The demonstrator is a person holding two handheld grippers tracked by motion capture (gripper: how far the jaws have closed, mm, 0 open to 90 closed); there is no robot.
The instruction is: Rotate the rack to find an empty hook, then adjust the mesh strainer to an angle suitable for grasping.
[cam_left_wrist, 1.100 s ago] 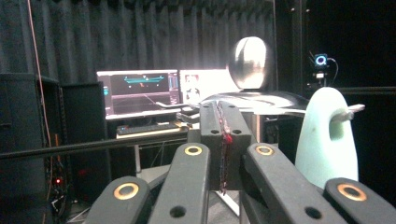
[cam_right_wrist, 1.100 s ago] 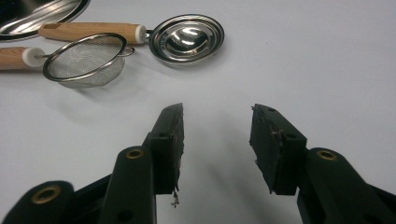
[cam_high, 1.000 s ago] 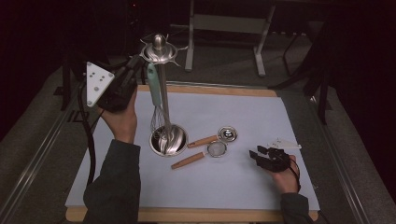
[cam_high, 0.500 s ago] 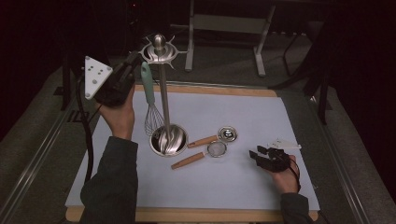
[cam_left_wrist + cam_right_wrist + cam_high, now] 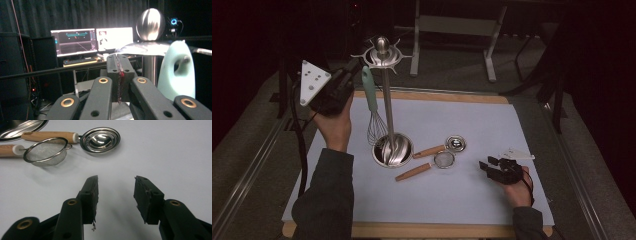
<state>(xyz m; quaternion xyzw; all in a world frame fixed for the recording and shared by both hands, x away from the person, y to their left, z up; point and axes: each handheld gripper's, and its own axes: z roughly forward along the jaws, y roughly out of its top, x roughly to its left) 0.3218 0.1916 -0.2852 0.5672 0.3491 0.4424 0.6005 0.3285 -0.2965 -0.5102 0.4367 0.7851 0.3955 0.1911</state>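
The table (image 5: 492, 210), covered by a pale sheet, was the largest thing, and the steel utensil stand (image 5: 385, 100) rose from its left half; every place below is given from that stand. The stand's round base (image 5: 392, 150) sat on the sheet, and its ball-topped ring of hooks stood at the top of the pole.

The whisk (image 5: 373, 107), with a mint-green handle, hung by its loop from a hook on the stand's left side, its wires reaching down just beside the base. In the left gripper view that handle (image 5: 178, 72) showed close to the right of the pole.

The left gripper (image 5: 343, 86) was held up just left of the stand's top, near the whisk handle but apart from it, its jaws pressed together on nothing (image 5: 119, 75).

The right gripper (image 5: 492, 167) rested low on the sheet, well to the right of the base, its jaws standing wide and empty (image 5: 116, 192).

A small strainer (image 5: 443, 160) and a steel measuring spoon (image 5: 455, 143), both wooden-handled, lay between the base and that gripper.
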